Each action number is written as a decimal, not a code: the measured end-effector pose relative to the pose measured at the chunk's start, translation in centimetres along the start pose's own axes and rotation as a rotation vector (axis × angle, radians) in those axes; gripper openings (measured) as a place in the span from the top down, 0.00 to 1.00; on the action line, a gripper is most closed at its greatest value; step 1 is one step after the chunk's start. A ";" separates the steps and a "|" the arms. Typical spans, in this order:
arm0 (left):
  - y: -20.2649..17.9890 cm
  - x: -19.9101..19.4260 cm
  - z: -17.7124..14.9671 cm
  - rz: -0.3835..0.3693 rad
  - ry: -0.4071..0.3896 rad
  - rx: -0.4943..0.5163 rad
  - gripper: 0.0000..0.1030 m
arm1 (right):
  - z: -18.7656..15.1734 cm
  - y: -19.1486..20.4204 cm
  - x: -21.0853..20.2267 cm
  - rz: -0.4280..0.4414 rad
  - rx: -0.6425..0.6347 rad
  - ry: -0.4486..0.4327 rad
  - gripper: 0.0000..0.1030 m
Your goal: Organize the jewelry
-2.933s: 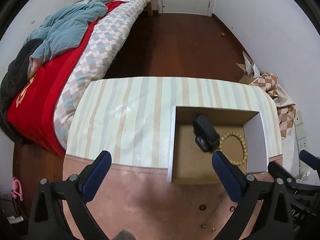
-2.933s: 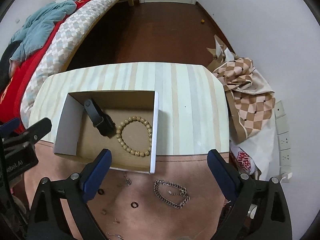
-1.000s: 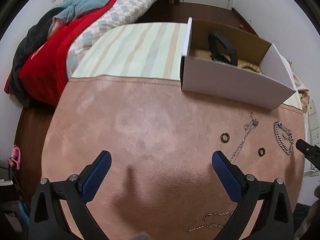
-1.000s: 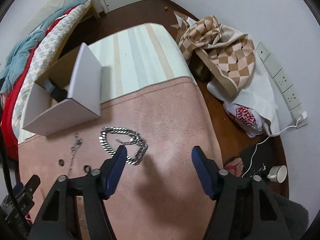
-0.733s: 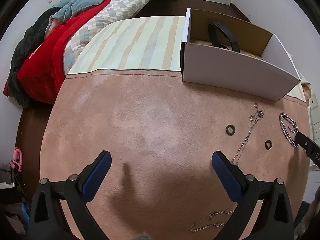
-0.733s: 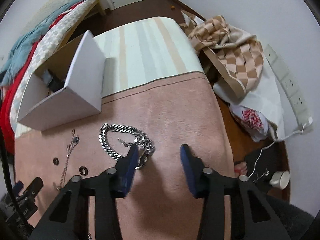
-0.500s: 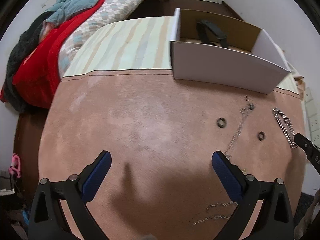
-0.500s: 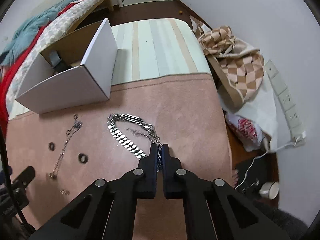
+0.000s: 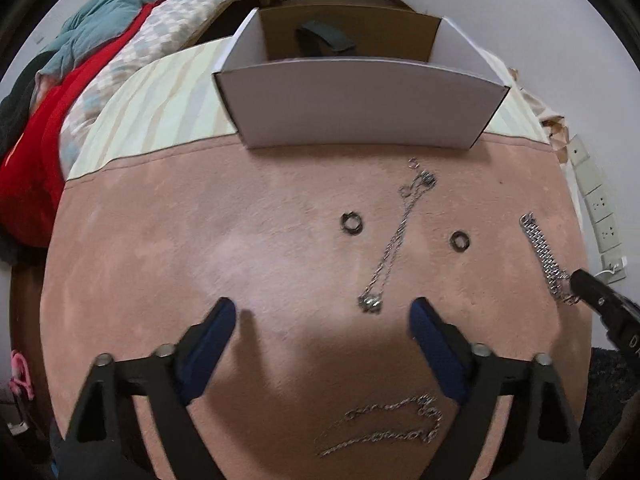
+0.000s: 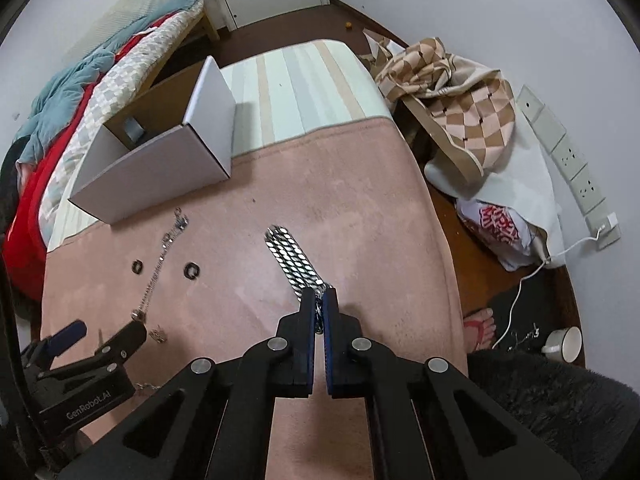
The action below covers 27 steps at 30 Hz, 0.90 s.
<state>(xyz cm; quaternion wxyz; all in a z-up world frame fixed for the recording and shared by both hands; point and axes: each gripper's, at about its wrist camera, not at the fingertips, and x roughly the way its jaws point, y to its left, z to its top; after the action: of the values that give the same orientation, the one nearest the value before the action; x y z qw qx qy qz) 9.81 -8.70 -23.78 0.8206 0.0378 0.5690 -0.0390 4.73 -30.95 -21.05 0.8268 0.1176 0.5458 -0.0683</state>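
The white box's (image 9: 362,104) near wall hides most of its contents, leaving only a dark strap's (image 9: 326,38) top visible.

Pink-covered tabletop (image 9: 200,248) with a striped cloth (image 9: 160,108) over the far part. Straddling the seam, a white cardboard box (image 9: 360,108). On the pink: two dark rings (image 9: 351,223) (image 9: 459,241) flanking a thin chain necklace (image 9: 394,240), a second fine chain (image 9: 384,426) nearer, and a heavy silver chain bracelet (image 10: 294,262) at right.
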 end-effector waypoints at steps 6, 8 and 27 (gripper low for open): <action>-0.7 0.1 0.3 -0.032 -0.023 0.027 0.91 | 0.1 -0.1 0.0 0.000 0.003 -0.001 0.97; -0.3 0.0 0.4 -0.049 -0.016 0.015 0.91 | 0.3 -0.1 -0.2 0.005 0.004 -0.005 0.97; 3.9 -10.9 7.6 -0.199 -0.186 -0.047 0.92 | 7.2 4.2 -8.5 0.268 -0.022 -0.100 0.97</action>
<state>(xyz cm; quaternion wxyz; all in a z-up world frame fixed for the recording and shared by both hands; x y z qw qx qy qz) 13.50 -5.38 -10.79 0.8624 -0.0417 0.4922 -0.1103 8.76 -28.99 -10.00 0.8559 0.1770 0.4839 0.0430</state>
